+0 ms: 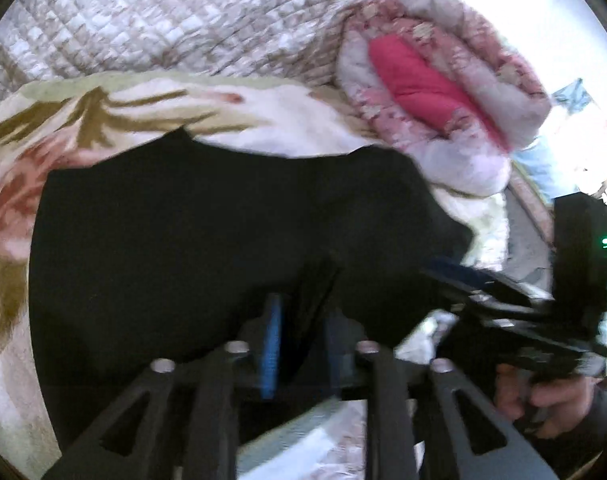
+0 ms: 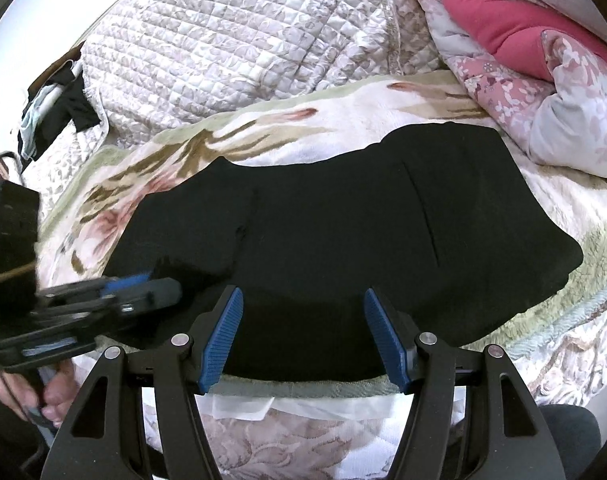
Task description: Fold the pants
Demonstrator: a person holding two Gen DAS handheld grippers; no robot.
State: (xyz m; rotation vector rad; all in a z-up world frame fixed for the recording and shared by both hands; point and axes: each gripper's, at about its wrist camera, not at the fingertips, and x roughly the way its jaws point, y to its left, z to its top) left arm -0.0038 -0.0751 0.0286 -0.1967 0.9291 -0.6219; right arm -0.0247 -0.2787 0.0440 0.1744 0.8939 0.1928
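Black pants (image 2: 343, 220) lie spread on a floral blanket (image 2: 263, 128) on a bed, and they also show in the left wrist view (image 1: 223, 220). My left gripper (image 1: 299, 312) is shut on a fold of the pants' near edge and lifts it; it also shows from the side in the right wrist view (image 2: 155, 284). My right gripper (image 2: 303, 332) is open, with its blue pads (image 2: 223, 340) over the pants' near edge and nothing between them. It shows in the left wrist view (image 1: 455, 276) at the right.
A quilted beige cover (image 2: 243, 40) lies behind the blanket. A rolled pink floral duvet (image 2: 523, 60) sits at the back right. Dark clothes (image 2: 59, 112) hang at the far left. The bed's near edge (image 2: 303, 420) is just below my right gripper.
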